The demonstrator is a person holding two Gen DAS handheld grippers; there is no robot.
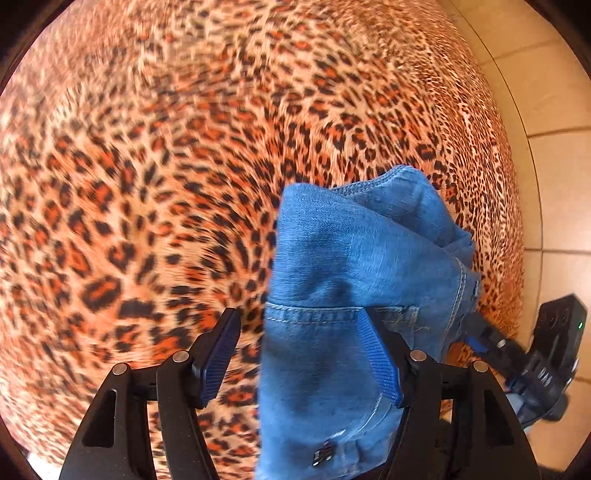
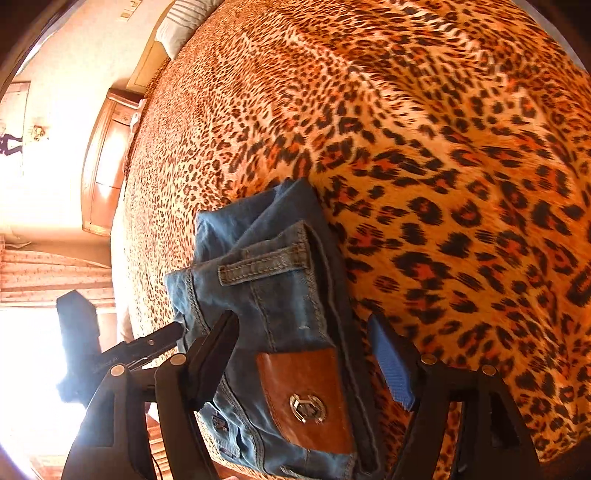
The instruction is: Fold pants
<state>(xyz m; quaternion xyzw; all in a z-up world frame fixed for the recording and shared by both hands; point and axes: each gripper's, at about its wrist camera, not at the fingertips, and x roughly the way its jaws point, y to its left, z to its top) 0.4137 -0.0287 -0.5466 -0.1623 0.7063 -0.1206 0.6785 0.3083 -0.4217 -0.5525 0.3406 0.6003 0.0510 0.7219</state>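
Hanging over leopard-print bedspread [image 1: 147, 184] — jeans [image 1: 351, 266], seemingly between spread jaws.

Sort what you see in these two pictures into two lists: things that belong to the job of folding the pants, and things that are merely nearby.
Belongs to the job:
jeans
left hand-held gripper, fingers apart
right hand-held gripper, fingers apart
leopard-print bedspread, under the jeans

Merely nearby:
pillow
wooden nightstand
curtain
tiled floor
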